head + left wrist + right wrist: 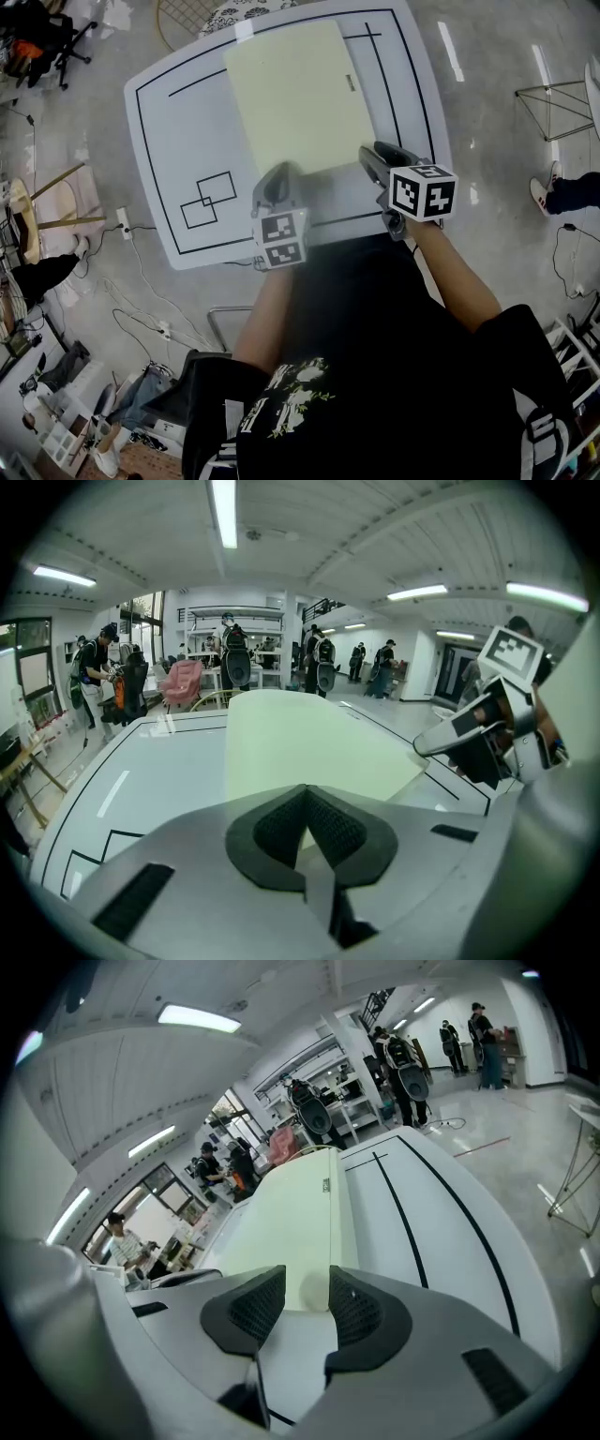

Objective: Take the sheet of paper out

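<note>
White table [178, 122] with black lines. Pale yellow sheet [295, 94] lies flat on its far middle, long side running near to far. Small label [349, 83] on the sheet's right edge, too small to read. Cannot tell whether the sheet is one layer or several.

Left gripper [278, 172] is at the sheet's near edge. In its own view [305, 794] the fingers [277, 832] meet at the tips, with a wedge of sheet [300, 742] showing in the gap behind them. Cannot tell whether the tips pinch the sheet or only sit over it; the gripper body hides the near edge here.

Right gripper [370, 153] is at the sheet's near right corner. In its own view [307, 1288] the fingers [253, 1307] stand apart, with the sheet's [291, 1213] near edge between them; contact not clear.

The person's arms and torso cover the table's near edge. A shoe [541, 192] shows on the floor far right, its leg cut off by the frame.
</note>
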Tool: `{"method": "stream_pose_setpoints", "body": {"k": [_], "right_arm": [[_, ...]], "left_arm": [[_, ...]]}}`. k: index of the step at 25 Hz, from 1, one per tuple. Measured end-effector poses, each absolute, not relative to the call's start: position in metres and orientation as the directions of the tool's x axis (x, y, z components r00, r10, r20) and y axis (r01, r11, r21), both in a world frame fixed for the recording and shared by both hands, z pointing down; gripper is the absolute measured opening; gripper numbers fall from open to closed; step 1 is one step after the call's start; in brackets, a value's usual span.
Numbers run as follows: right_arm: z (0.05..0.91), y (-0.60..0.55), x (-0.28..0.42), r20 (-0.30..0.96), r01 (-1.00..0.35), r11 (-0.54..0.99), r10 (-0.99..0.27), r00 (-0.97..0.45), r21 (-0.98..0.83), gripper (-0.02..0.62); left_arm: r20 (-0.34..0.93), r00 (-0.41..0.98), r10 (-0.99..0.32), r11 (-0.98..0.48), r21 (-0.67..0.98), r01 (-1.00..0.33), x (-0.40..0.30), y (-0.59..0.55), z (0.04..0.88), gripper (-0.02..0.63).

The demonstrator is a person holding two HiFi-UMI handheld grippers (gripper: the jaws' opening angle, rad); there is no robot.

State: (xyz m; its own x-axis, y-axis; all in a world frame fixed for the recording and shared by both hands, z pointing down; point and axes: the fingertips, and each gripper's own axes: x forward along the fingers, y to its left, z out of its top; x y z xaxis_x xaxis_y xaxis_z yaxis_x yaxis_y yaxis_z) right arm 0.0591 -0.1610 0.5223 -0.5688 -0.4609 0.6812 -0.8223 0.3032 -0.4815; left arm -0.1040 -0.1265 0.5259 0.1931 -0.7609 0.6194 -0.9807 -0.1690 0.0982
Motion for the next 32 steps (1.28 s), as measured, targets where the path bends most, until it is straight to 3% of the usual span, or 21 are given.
{"method": "stream_pose_setpoints", "body": {"k": [8, 16, 19, 23, 27, 32], "right_arm": [[0.520, -0.148, 0.066, 0.660, -0.805, 0.201, -0.481, -0.577, -0.558, 0.123], [0.529, -0.133, 0.055, 0.593, -0.664, -0.008, -0.457, -0.662, -0.748, 0.126], [0.527, -0.137, 0.055, 0.597, -0.677, 0.003, -0.468, -0.651, -0.736, 0.117], [0.521, -0.140, 0.059, 0.599, -0.713, 0.053, -0.501, -0.625, -0.700, 0.055], [0.524, -0.141, 0.062, 0.570, -0.673, 0.007, -0.524, -0.632, -0.740, 0.015], [0.516, -0.144, 0.060, 0.530, -0.680, 0.077, -0.566, -0.632, -0.729, 0.000]], "left_arm": [[0.592, 0.183, -0.784, -0.183, 0.061, -0.981, -0.105, -0.126, 0.510, 0.000], [0.613, 0.192, -0.767, -0.224, 0.025, -0.974, -0.103, -0.125, 0.520, 0.000], [0.621, 0.202, -0.757, -0.235, 0.029, -0.971, -0.102, -0.127, 0.522, 0.000], [0.618, 0.210, -0.758, -0.244, 0.030, -0.969, -0.101, -0.128, 0.524, 0.000], [0.613, 0.235, -0.754, -0.252, 0.060, -0.966, -0.101, -0.127, 0.525, 0.000], [0.619, 0.248, -0.745, -0.272, 0.057, -0.961, -0.099, -0.129, 0.527, 0.000]]}}
